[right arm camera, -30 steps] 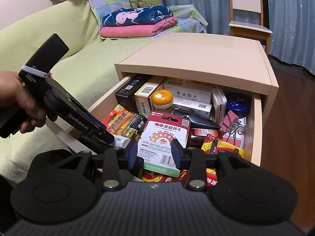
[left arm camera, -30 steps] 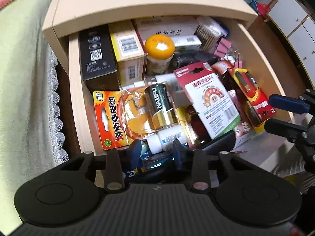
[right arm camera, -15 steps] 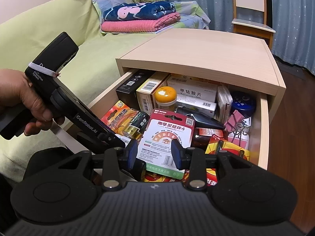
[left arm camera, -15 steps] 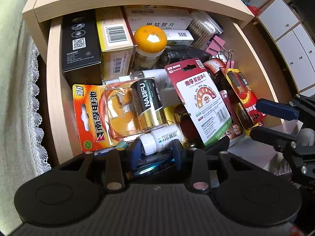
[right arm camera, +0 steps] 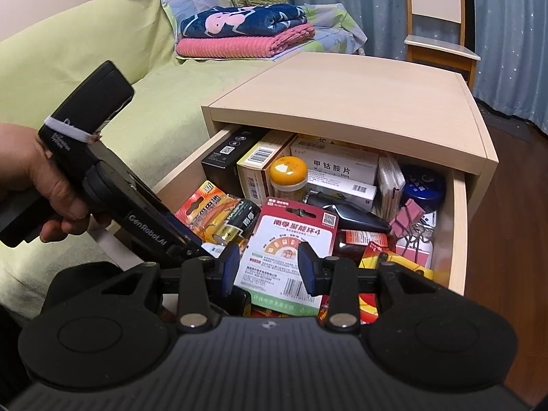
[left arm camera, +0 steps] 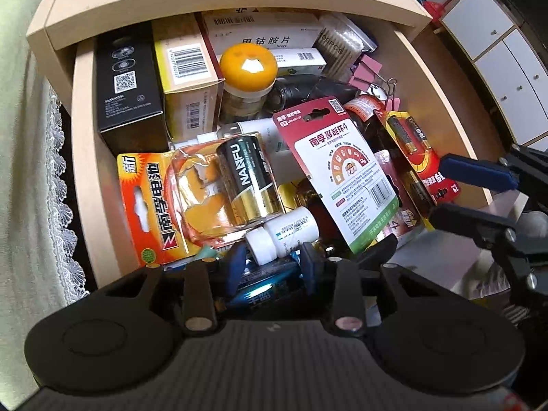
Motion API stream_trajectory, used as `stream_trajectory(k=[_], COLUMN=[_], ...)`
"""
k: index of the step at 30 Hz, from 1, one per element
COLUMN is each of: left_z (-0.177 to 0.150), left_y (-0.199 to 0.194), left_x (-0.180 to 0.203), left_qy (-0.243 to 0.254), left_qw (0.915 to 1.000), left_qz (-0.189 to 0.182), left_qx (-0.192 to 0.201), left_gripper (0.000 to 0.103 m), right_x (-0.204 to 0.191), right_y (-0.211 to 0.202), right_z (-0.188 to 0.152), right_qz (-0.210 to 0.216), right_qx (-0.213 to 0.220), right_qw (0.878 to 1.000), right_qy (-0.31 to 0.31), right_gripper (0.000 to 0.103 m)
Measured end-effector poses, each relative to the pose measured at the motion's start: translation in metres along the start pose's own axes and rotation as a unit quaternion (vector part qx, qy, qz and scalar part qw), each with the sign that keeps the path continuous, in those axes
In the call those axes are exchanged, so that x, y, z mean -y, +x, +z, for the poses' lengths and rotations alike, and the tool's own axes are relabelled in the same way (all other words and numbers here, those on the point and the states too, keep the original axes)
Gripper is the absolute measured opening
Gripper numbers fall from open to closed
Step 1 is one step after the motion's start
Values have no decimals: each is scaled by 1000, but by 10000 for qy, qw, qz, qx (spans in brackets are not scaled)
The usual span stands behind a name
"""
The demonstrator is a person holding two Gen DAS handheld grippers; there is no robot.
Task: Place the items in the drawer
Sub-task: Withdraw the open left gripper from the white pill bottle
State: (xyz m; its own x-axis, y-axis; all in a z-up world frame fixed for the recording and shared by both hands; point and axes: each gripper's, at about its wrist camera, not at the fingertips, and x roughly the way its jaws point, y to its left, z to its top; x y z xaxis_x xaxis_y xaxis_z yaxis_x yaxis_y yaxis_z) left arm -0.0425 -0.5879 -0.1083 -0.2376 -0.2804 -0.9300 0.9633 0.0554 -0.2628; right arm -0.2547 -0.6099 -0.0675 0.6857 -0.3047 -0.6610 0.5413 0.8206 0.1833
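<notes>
The open drawer (right arm camera: 457, 226) is being crowded with packets. At its front edge, the left gripper (left arm camera: 272, 260) is being held with fingers apart around a blue battery pack (left arm camera: 263, 289); the right gripper (right arm camera: 269, 263), fingers apart, is being held empty above the red-and-white battery card (right arm camera: 291, 239).

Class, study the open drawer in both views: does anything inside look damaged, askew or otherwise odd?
Yes. The orange battery pack at the drawer's front left has a torn-open plastic blister, with one large battery left inside. The red-and-white battery card lies tilted on top of the clutter rather than flat.
</notes>
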Motion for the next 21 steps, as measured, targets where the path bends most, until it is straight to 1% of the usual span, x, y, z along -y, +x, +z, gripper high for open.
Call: stream_trajectory(k=[3,10,12,18,21], left_z=[3,9,10,11,9], left_y=[1,12,15,17,16], left_x=[-3,-1,0,5,6], left_qy=[3,-8,6,85,90], left_qw=[10000,9997,9997,9997,9998], left_qz=[-20,-215,-206,-133,-118], left_qx=[-58,-139,-162,-165,-130], left_gripper=[44,46,50,50,49], right_x=[1,3,4,4,2], right_y=[2,8,9,10,3], right_z=[3,8,8,6,4], right_qz=[19,13,5,12,-7], right_qx=[3,-40,-54,-63,-45], right_qw=[10000,10000,10000,10000,10000], right_qy=[-11,4,17,32,51], right_gripper=[33,33,33,33,33])
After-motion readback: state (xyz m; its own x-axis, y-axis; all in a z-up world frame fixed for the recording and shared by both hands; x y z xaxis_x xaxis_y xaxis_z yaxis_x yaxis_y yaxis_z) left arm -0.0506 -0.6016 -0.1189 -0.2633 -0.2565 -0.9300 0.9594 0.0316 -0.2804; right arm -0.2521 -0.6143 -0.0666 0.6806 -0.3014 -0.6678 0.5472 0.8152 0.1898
